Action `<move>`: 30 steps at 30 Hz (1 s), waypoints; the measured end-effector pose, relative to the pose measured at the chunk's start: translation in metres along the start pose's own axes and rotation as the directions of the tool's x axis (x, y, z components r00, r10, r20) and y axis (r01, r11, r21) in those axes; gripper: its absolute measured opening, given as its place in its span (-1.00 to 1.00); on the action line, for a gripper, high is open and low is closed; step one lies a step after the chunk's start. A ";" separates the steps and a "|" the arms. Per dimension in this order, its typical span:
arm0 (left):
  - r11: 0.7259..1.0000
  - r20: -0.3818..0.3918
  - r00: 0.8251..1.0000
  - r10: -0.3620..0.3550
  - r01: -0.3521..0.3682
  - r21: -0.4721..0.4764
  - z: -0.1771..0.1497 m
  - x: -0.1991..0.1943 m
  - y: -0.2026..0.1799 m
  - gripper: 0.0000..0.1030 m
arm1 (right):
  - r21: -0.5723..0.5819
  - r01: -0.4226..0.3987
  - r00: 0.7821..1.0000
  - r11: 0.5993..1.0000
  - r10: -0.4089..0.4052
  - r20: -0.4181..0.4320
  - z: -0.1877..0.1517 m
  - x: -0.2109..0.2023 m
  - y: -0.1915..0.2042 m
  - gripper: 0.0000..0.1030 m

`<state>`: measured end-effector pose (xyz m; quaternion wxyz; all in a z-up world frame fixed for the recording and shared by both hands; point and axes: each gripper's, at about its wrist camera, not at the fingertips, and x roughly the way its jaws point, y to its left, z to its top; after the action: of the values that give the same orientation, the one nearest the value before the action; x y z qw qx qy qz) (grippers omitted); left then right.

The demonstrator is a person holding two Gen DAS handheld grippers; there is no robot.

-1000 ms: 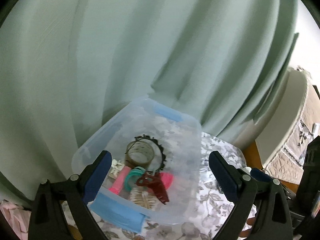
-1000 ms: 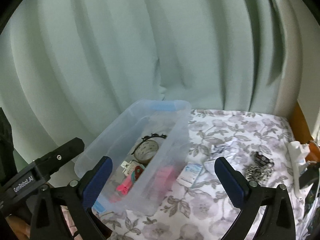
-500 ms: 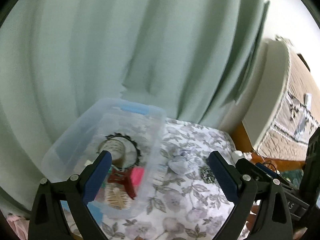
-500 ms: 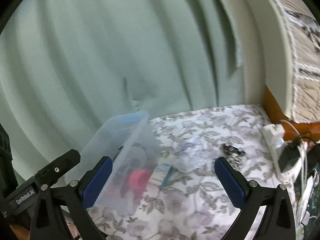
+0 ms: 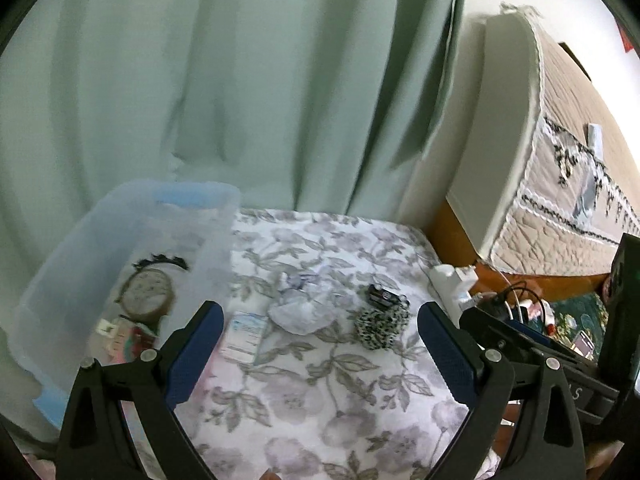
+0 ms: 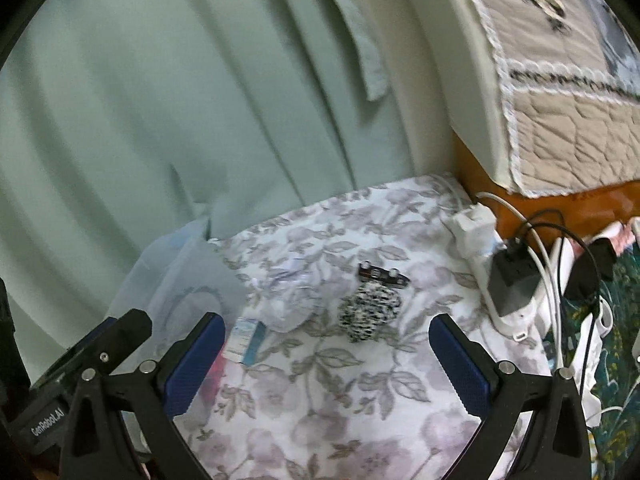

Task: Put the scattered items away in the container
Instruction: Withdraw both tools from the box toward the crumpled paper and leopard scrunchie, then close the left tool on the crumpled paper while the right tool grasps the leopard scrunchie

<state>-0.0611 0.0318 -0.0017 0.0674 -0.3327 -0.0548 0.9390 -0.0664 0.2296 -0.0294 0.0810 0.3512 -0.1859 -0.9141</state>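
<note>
A clear plastic bin (image 5: pixel 100 240) with blue handles stands at the left of the floral cloth and holds a tape roll (image 5: pixel 146 294) and other small items. On the cloth lie a small white-blue box (image 5: pixel 244 334), a crumpled clear bag (image 5: pixel 302 304), a black-and-white scrunchie (image 5: pixel 380 322) and a dark hair clip (image 5: pixel 384 294). My left gripper (image 5: pixel 318 346) is open and empty above the cloth, short of these items. My right gripper (image 6: pixel 326 356) is open and empty, with the scrunchie (image 6: pixel 368 308), clip (image 6: pixel 380 274) and box (image 6: pixel 246 340) ahead of it.
A green curtain (image 5: pixel 240 80) hangs behind the bin. A white power strip (image 6: pixel 476 232) with a black plug and cables lies at the cloth's right edge. A bed with a quilted cover (image 5: pixel 560 160) stands at the right.
Both grippers have swung right, away from the bin toward the loose items on the cloth. Both stayed open and empty.
</note>
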 end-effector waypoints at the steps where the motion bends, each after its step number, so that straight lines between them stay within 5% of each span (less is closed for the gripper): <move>1: 1.000 -0.012 1.000 0.000 0.000 0.003 -0.002 0.005 -0.002 0.90 | 0.008 0.004 1.000 1.000 -0.004 -0.004 -0.001 0.002 -0.005 1.00; 21: 0.989 -0.191 0.981 -0.015 0.043 0.143 -0.018 0.101 -0.012 0.90 | 0.040 0.042 0.989 0.998 -0.035 -0.146 -0.011 0.070 -0.049 1.00; 30: 0.996 -0.267 0.964 0.008 0.017 0.090 -0.014 0.140 0.002 0.90 | 0.066 0.011 0.978 0.998 0.003 -0.210 -0.014 0.101 -0.059 1.00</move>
<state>-0.1602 0.0535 -0.0996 0.0916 -0.4526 -0.0030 0.8870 -0.1331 0.2512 -0.1241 0.0865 0.4488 -0.2058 -0.8653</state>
